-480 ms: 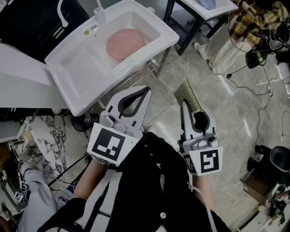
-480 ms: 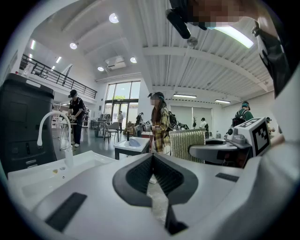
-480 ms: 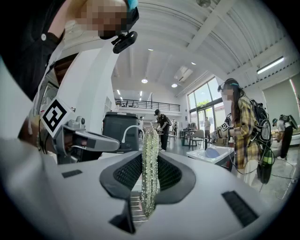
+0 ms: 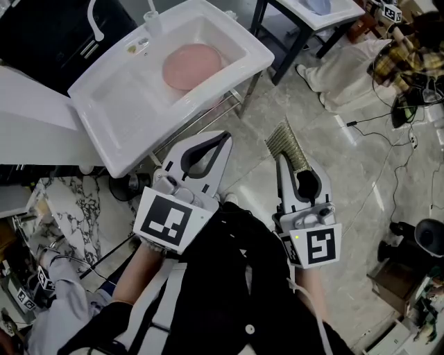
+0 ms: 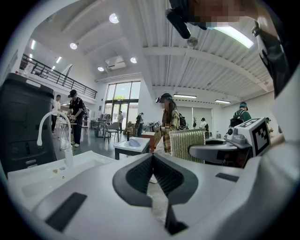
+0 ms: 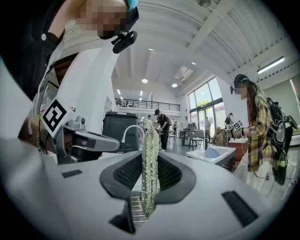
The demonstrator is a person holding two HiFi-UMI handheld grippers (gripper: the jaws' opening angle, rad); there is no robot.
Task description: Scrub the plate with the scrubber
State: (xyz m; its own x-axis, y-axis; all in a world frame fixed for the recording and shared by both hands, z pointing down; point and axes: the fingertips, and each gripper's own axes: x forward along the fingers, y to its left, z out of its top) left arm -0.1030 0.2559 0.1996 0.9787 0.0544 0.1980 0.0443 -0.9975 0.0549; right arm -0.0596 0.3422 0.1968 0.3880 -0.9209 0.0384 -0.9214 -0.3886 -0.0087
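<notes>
A pink plate (image 4: 192, 66) lies in the basin of a white sink (image 4: 118, 97) at the upper left of the head view. Both grippers hang level over the floor, short of the sink's near corner. My left gripper (image 4: 226, 137) is shut with nothing between its jaws (image 5: 152, 157). The right gripper (image 4: 280, 157) is shut on a pale green mesh scrubber (image 4: 286, 144), which stands upright between the pads (image 6: 150, 161) and pokes out past the tips. From the left gripper view the scrubber (image 5: 186, 143) shows at the right, and the plate is hidden.
A curved faucet (image 4: 96, 19) stands at the sink's back, beside a black bin (image 4: 48, 31). A second white sink on a dark frame (image 4: 316, 15) is at the top right. A person in a plaid shirt (image 4: 409, 52) crouches there, with cables (image 4: 388, 132) across the marble floor.
Both grippers hold the same place. The person in the plaid shirt at the top right has shifted to the right.
</notes>
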